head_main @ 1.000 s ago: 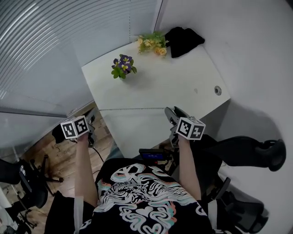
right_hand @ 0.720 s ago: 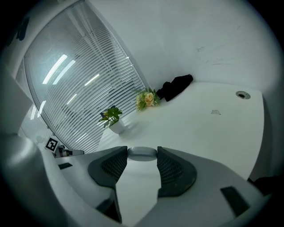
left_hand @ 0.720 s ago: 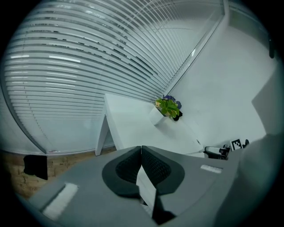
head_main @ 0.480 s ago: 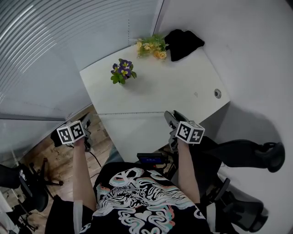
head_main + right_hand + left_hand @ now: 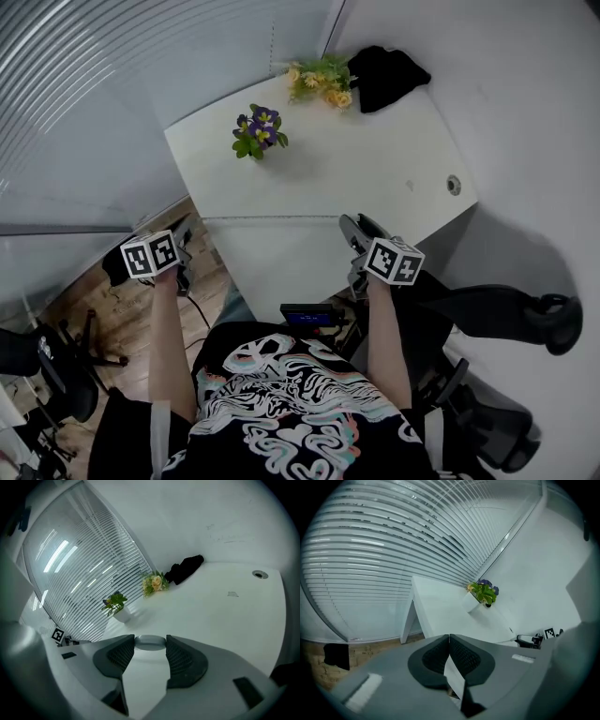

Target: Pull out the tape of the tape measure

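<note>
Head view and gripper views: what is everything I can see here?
desk: one, white, centre.
potted flowers: one, purple, desk's left part.
flower bunch: one, yellow-orange, desk's far edge.
cloth: one, black, beside that bunch.
cable hole: one, grey, desk's right side.
blinds: one set, pale grey, left.
chairs: at least two, black, either side of the person.
small screen: one, black with blue display, before the person's chest.
floor: wooden, brown, lower left.
tape measure: one, grey, round, held over the desk's near edge.
left gripper: one, grey, shut, left of the desk.
right gripper: one, grey, closed on the tape measure.
arms: two, bare, below the grippers.
</note>
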`<state>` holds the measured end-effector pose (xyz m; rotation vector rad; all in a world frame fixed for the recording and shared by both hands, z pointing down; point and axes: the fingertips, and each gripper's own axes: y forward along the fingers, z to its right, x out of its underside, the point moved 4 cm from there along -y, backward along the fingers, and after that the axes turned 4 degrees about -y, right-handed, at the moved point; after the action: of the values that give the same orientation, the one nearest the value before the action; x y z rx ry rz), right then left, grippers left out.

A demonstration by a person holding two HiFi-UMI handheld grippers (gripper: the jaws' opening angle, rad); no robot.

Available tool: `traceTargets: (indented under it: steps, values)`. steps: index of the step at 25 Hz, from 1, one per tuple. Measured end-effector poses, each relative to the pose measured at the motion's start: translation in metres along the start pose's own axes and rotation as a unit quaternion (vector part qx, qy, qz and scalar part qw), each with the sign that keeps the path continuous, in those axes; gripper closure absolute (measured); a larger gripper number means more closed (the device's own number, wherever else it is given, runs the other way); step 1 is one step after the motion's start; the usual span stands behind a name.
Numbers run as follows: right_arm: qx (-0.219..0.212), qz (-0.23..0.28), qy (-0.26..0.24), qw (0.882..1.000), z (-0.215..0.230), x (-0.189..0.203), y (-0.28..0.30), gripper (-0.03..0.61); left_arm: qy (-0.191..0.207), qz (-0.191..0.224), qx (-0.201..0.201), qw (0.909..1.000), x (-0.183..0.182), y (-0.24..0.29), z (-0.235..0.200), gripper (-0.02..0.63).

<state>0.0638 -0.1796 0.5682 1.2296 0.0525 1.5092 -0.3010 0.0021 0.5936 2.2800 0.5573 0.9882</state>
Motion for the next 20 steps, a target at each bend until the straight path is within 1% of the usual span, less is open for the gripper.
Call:
traceTargets:
  steps: [2, 7, 9, 13, 18, 20]
  values:
    - [0.0, -0.002, -0.005, 1.0, 0.001, 0.001, 0.003, 0.362, 0.0, -0.005, -0.007, 1.0, 0.0, 0.002, -0.005, 0.609]
    - [-0.006, 0.001, -0.026, 1.0, 0.004, -0.004, 0.009, 0.362, 0.001, -0.017, 0.001, 0.9999, 0.0, 0.013, -0.007, 0.609]
    - [-0.006, 0.005, -0.044, 0.999, 0.006, -0.007, 0.013, 0.362, 0.001, -0.019, 0.008, 0.9998, -0.003, 0.017, -0.004, 0.609]
    - [0.008, 0.004, -0.082, 0.997, 0.01, -0.009, 0.02, 0.362, 0.005, -0.03, 0.014, 0.9994, -0.007, 0.026, -0.001, 0.609]
    - [0.021, -0.024, -0.131, 0.991, 0.015, 0.002, 0.029, 0.362, 0.009, -0.041, 0.008, 0.9991, -0.009, 0.033, -0.004, 0.609]
    - [0.023, -0.026, -0.146, 0.989, 0.016, 0.006, 0.029, 0.362, 0.008, -0.043, 0.011, 0.999, -0.009, 0.036, -0.002, 0.609]
